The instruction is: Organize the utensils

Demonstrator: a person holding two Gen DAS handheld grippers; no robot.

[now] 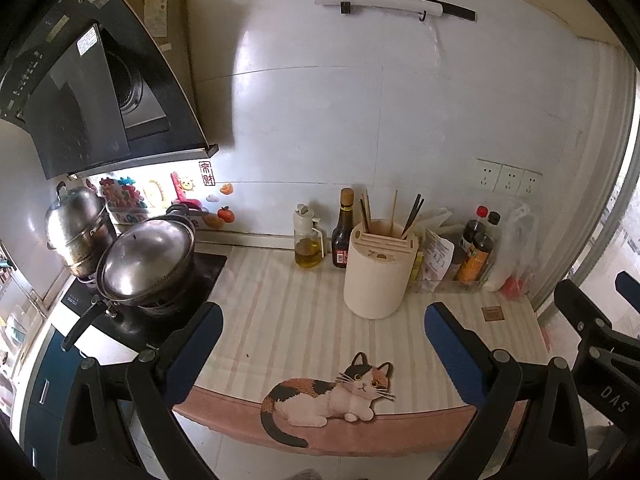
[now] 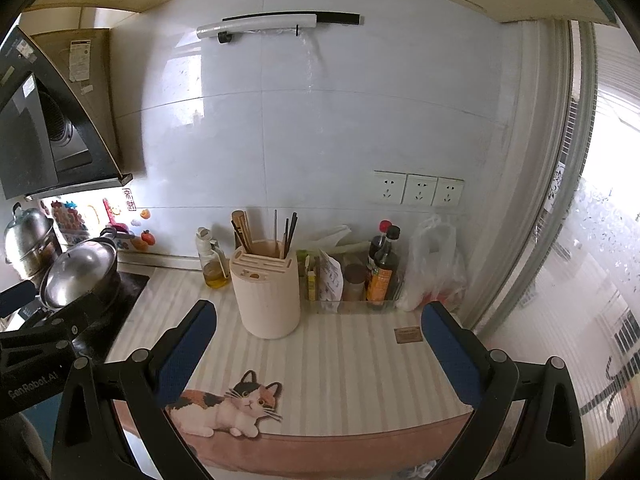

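Note:
A cream round utensil holder (image 1: 378,272) stands on the striped cat-print mat (image 1: 288,320) near the wall, with several chopsticks (image 1: 412,212) upright in its back slot. It also shows in the right wrist view (image 2: 267,290), chopsticks (image 2: 289,234) in it. My left gripper (image 1: 324,324) is open and empty, hovering above the mat in front of the holder. My right gripper (image 2: 319,320) is open and empty too, just in front and right of the holder. No loose utensil shows on the mat.
An oil bottle (image 1: 308,240) and dark sauce bottle (image 1: 344,232) stand left of the holder. A clear tray with bottles (image 2: 382,272) and a plastic bag (image 2: 434,264) sit right. A lidded wok (image 1: 146,258) and steamer pot (image 1: 78,228) occupy the stove at left. Wall sockets (image 2: 418,190) above.

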